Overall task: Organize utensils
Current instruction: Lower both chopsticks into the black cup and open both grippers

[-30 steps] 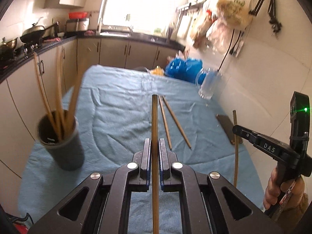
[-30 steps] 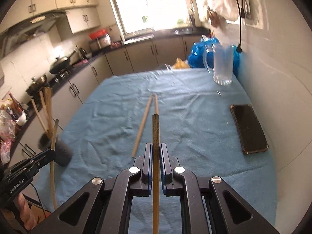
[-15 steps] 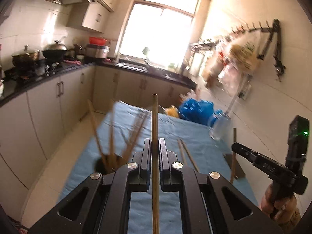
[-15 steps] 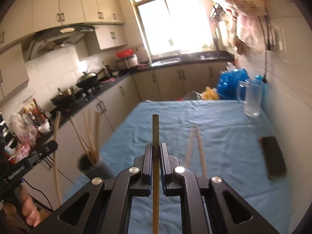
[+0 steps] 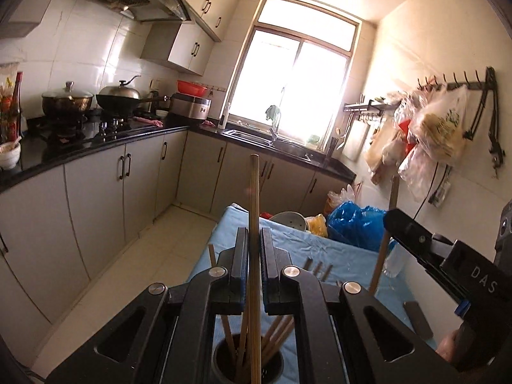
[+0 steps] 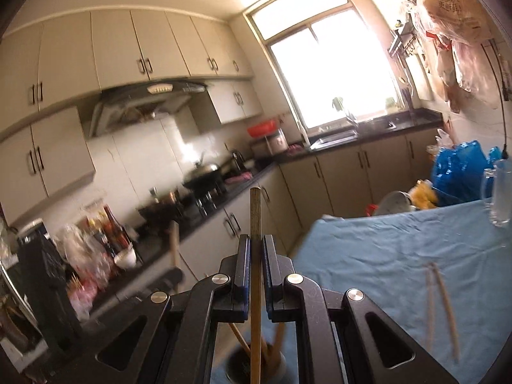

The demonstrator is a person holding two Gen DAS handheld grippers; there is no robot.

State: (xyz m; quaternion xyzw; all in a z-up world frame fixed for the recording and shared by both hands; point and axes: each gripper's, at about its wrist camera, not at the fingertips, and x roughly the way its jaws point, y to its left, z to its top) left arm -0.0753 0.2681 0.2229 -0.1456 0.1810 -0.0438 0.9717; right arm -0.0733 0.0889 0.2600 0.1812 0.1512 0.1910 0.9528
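My left gripper (image 5: 254, 240) is shut on a wooden chopstick (image 5: 254, 192) held upright, right above the dark holder cup (image 5: 248, 366), which has several chopsticks standing in it. My right gripper (image 6: 255, 249) is shut on another wooden chopstick (image 6: 255, 211), also upright, over the same cup (image 6: 256, 366). The right gripper with its chopstick (image 5: 385, 243) shows at the right of the left wrist view. Two loose chopsticks (image 6: 443, 304) lie on the blue cloth (image 6: 400, 256) to the right.
A dark phone (image 5: 416, 320) lies on the cloth near the wall. A glass mug (image 6: 500, 195) and blue bags (image 6: 460, 172) stand at the table's far end. Kitchen counters with a stove and pots (image 5: 96, 108) run along the left.
Both grippers have tilted up and moved over the cup with their chopsticks. The cup, earlier ahead on the left, now sits directly below the fingers in both views.
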